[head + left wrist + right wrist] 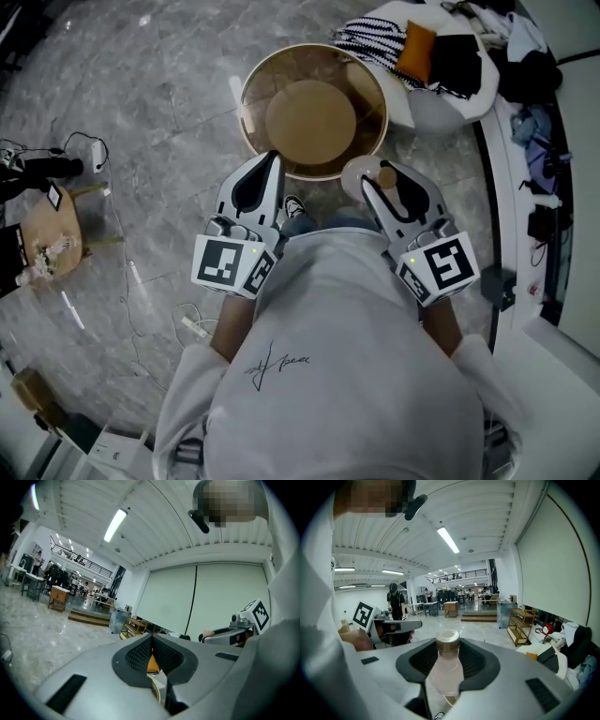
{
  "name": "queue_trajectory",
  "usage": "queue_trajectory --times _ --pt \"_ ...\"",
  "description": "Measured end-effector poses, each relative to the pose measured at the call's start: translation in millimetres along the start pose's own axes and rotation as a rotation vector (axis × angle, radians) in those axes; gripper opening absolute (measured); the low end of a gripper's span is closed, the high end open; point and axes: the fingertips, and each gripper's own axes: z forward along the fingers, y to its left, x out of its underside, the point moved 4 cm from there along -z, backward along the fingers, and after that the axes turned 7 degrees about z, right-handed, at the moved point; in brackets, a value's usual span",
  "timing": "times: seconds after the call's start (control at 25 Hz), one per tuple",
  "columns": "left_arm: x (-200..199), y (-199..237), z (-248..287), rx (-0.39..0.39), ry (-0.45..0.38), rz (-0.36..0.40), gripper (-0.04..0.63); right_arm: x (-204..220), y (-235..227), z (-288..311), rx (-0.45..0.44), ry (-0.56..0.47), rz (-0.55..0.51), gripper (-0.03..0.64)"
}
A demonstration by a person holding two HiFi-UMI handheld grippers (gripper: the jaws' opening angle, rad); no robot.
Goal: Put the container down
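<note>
My right gripper (378,187) is shut on a small pale pink bottle (362,176) with a tan cap (386,175), held in the air in front of the person's chest. In the right gripper view the bottle (446,667) stands between the ribbed pads (476,660), cap (447,640) pointing away from the camera. My left gripper (272,159) hangs beside it at the left, jaws pressed together with nothing between them (151,638). A round glass-topped table (253,80) with a wooden base stands just beyond both grippers.
A white seat (441,108) piled with clothes, a striped cloth (370,37) and an orange cushion (418,52) stands at the far right. A small wooden stool (52,234) and cables (192,323) lie on the grey marble floor at the left. A white ledge (511,187) runs along the right.
</note>
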Motion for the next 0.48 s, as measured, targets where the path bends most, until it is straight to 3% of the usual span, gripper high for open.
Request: queue_trajectory --times 0.12,0.48 --pt "-7 3 1 -0.003 -0.03 -0.018 0.018 -5 -2 5 -0.012 -0.004 -0.006 0.147" --pt "-5 6 17 0.018 0.021 -0.06 0.018 -21 -19 24 -0.039 -0.039 -0.032 0.147"
